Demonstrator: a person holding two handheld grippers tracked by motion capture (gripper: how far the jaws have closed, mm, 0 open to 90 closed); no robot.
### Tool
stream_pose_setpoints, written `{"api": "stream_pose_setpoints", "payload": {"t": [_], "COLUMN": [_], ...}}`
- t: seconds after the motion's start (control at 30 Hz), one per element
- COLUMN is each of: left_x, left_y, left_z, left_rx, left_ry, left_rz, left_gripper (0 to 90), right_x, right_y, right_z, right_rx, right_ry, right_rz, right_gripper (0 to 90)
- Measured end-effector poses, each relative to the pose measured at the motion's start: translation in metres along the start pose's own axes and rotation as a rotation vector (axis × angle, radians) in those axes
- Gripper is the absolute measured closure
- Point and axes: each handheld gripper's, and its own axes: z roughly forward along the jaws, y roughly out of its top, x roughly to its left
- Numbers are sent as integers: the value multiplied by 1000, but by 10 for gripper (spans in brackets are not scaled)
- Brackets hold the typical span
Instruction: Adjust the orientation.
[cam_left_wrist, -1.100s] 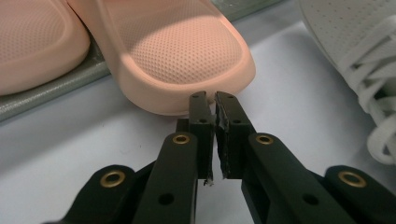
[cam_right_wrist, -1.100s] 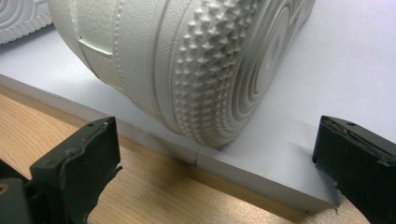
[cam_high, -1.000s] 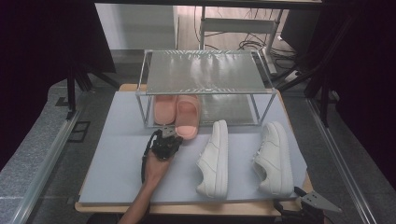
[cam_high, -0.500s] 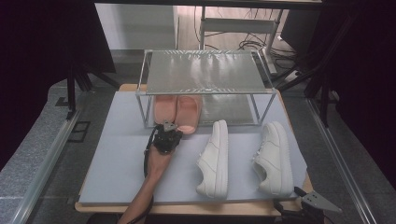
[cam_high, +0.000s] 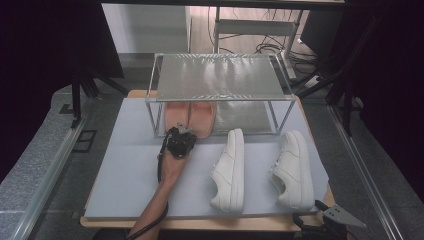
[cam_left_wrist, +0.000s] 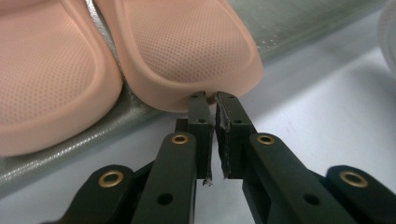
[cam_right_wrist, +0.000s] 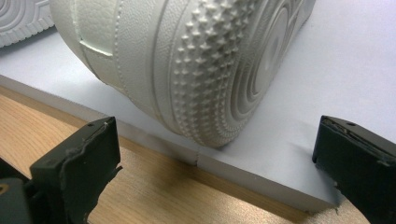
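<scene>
left tool (cam_left_wrist: 208, 95): closed, tips touching heel rim of right-hand pink perforated rubber slipper (cam_left_wrist: 187, 51) | slipper: lower shelf of metal-framed rack (cam_high: 220, 75), 11 o'clock on counter | right tool (cam_right_wrist: 210, 158): open, white sneaker (cam_right_wrist: 187, 60) just ahead

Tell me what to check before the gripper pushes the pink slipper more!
1. Left gripper shut: ok, the jaws sit nearly together with nothing between them.
2. Tips meet the pink slipper: ok, they touch its heel edge.
3. Slipper lined up beside the other pink slipper: ok, side by side.
4. Slippers fully under the metal rack: not ok, heels overhang the lower shelf's front edge.
5. Room farther back on the lower shelf: cannot tell.
6. Right gripper out of the way: ok, open at the table's near edge by a white sneaker.
</scene>
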Motion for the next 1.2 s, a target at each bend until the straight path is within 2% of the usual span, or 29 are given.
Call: {"api": "stream_pose_setpoints", "payload": {"t": [0.57, 0.7, 0.8, 0.87, 1.2], "left_x": [8, 8, 9, 9, 10], "left_y": [9, 10, 12, 12, 16], "left_z": [17, 20, 23, 24, 30], "left_rx": [15, 19, 22, 24, 29], "left_ry": [22, 26, 29, 30, 33], "left_rz": [-8, -24, -12, -26, -36], "left_gripper": [845, 843, 843, 844, 841], "right_x": [0, 0, 0, 0, 0], "right_y": [0, 0, 0, 0, 0], "right_z": [0, 0, 0, 0, 0], "right_rx": [-1, -1, -2, -2, -4], "right_ry": [3, 4, 4, 4, 5], "right_rz": [5, 5, 6, 6, 8], "right_gripper": [6, 6, 6, 6, 6]}}
